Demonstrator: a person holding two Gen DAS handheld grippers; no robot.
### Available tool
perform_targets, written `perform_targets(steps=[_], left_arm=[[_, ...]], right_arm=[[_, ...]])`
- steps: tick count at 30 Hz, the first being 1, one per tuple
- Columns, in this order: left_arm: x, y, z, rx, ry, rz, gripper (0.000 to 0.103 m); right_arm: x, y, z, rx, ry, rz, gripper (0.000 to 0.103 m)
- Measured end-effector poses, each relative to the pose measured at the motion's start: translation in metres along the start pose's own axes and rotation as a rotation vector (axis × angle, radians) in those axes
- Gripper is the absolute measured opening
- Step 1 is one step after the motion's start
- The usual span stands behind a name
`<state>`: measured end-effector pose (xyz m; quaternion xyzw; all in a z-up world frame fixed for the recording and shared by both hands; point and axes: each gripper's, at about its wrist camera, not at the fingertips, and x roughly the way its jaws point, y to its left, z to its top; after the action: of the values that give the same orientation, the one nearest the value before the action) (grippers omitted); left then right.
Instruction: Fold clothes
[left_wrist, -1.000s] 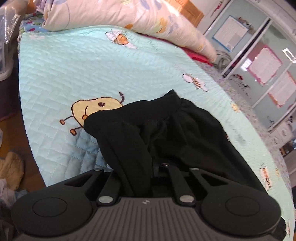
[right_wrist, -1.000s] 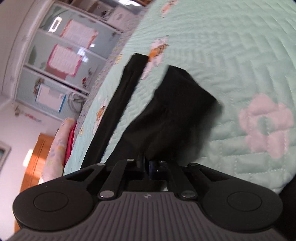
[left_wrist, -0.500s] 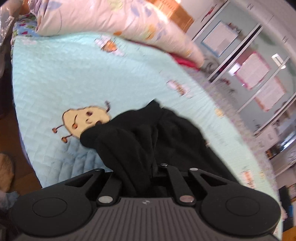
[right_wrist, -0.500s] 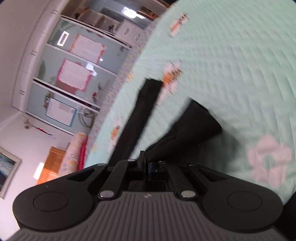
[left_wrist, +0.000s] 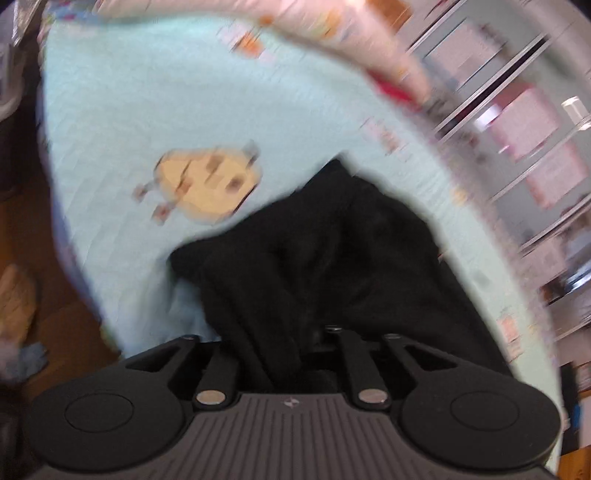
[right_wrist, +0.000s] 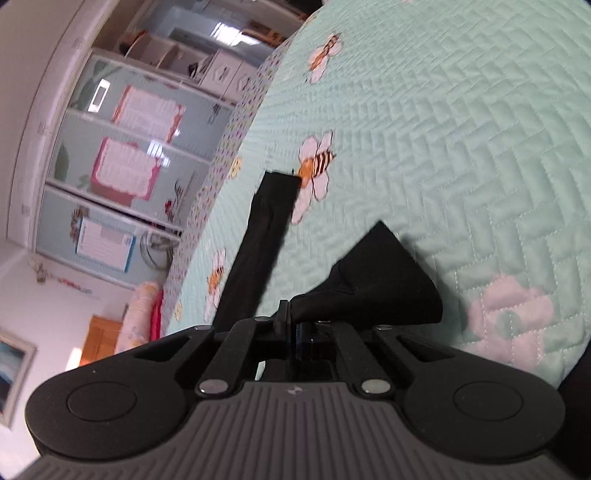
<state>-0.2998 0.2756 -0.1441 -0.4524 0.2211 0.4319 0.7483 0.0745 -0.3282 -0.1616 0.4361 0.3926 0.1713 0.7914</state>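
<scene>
Both grippers are clenched on the same black garment: the left gripper (left_wrist: 295, 343) has a thick bunched fold of the black trousers (left_wrist: 332, 251) drawn in between its fingers, and the right gripper (right_wrist: 295, 325) pinches the end of one trouser leg (right_wrist: 373, 284), whose cuff flares out just past its tips and hangs slightly above the quilt. In the left wrist view the trousers lie heaped on the bed, the waistband end rumpled towards the far side and the dark cloth spreading to the right along the bed's edge; this view is blurred, so finer folds cannot be made out. In the right wrist view the other trouser leg (right_wrist: 262, 240) lies flat and straight on the quilt, running away from the gripper to a squared cuff that touches a bee-and-flower print (right_wrist: 314, 170). The mint-green quilt (right_wrist: 461, 129) is stitched in a herringbone pattern and carries more bee and flower motifs, a pale pink flower (right_wrist: 509, 314) just to the right of the held cuff, and, in the left view, a yellow cartoon figure (left_wrist: 210, 184) just beyond the heap. A rolled floral duvet (left_wrist: 332, 40) lies along the far side of the bed. Past the bed stands a cabinet with glass doors (right_wrist: 122, 155) bearing pink-framed sheets, and wooden floor (left_wrist: 22, 258) shows at the left.
</scene>
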Motion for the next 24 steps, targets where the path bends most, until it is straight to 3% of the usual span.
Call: perform_targets(steps=[2,4,8,15,23,24], left_arm=[[-0.006,-0.009,-0.007,0.069,-0.028,0.009,0.045],[-0.011,-0.029,-0.013,0.208,-0.059,0.083,0.053],[-0.008,-0.056,-0.025,0.38,-0.075,0.201,0.056],[0.004,-0.066,-0.033,0.473,-0.059,0.256,0.059],[0.006,-0.07,-0.037,0.502,-0.062,0.273,0.059],[0.006,-0.07,-0.037,0.506,-0.061,0.273,0.059]], right_arm=[[0.003,-0.003,-0.006,-0.011,0.01,-0.043,0.008],[0.006,-0.006,-0.009,-0.026,0.023,-0.054,0.029],[0.007,-0.009,-0.014,-0.05,0.021,-0.062,0.03],[0.006,-0.002,-0.015,-0.079,0.025,-0.08,0.03],[0.007,0.005,-0.018,-0.107,0.024,-0.091,0.029],[0.006,0.007,-0.018,-0.119,0.015,-0.088,0.022]])
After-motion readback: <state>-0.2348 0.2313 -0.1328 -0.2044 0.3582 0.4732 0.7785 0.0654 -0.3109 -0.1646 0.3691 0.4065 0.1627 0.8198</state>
